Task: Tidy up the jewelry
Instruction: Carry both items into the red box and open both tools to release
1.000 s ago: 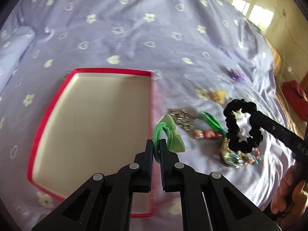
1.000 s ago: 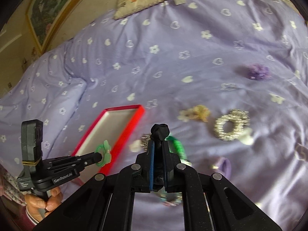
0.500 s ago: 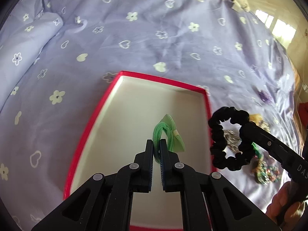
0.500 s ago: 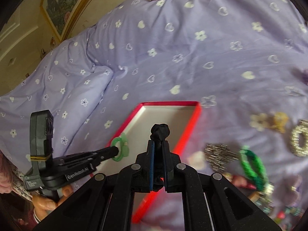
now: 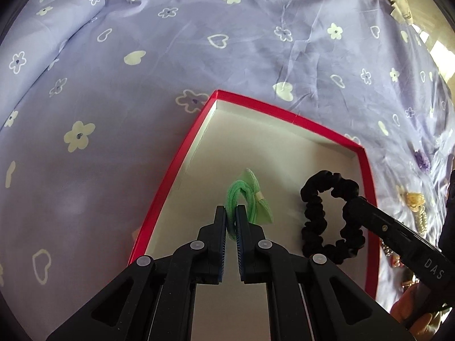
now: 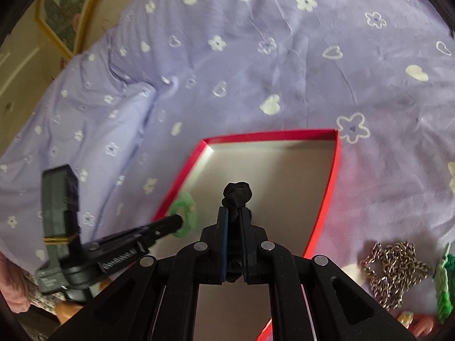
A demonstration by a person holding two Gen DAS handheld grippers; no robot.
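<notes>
A red-rimmed box (image 5: 256,105) with a pale inside lies on the purple bedspread; it also shows in the right wrist view (image 6: 270,135). My left gripper (image 5: 231,213) is shut on a green bow hair tie (image 5: 250,196) and holds it over the box's left part. My right gripper (image 6: 233,213) is shut on a black scrunchie (image 6: 237,194), which hangs over the box's right part in the left wrist view (image 5: 331,216). The green hair tie (image 6: 184,210) also shows in the right wrist view near the box's left rim.
Loose jewelry lies on the bedspread right of the box: a silver chain (image 6: 395,270), a green braided piece (image 6: 443,287), a purple flower (image 5: 422,159) and a yellow charm (image 5: 413,199). A folded duvet ridge (image 5: 42,45) lies at the far left.
Both grippers have moved left from the jewelry pile to above the box, each still carrying its hair tie. The box now fills the lower middle of both views.
</notes>
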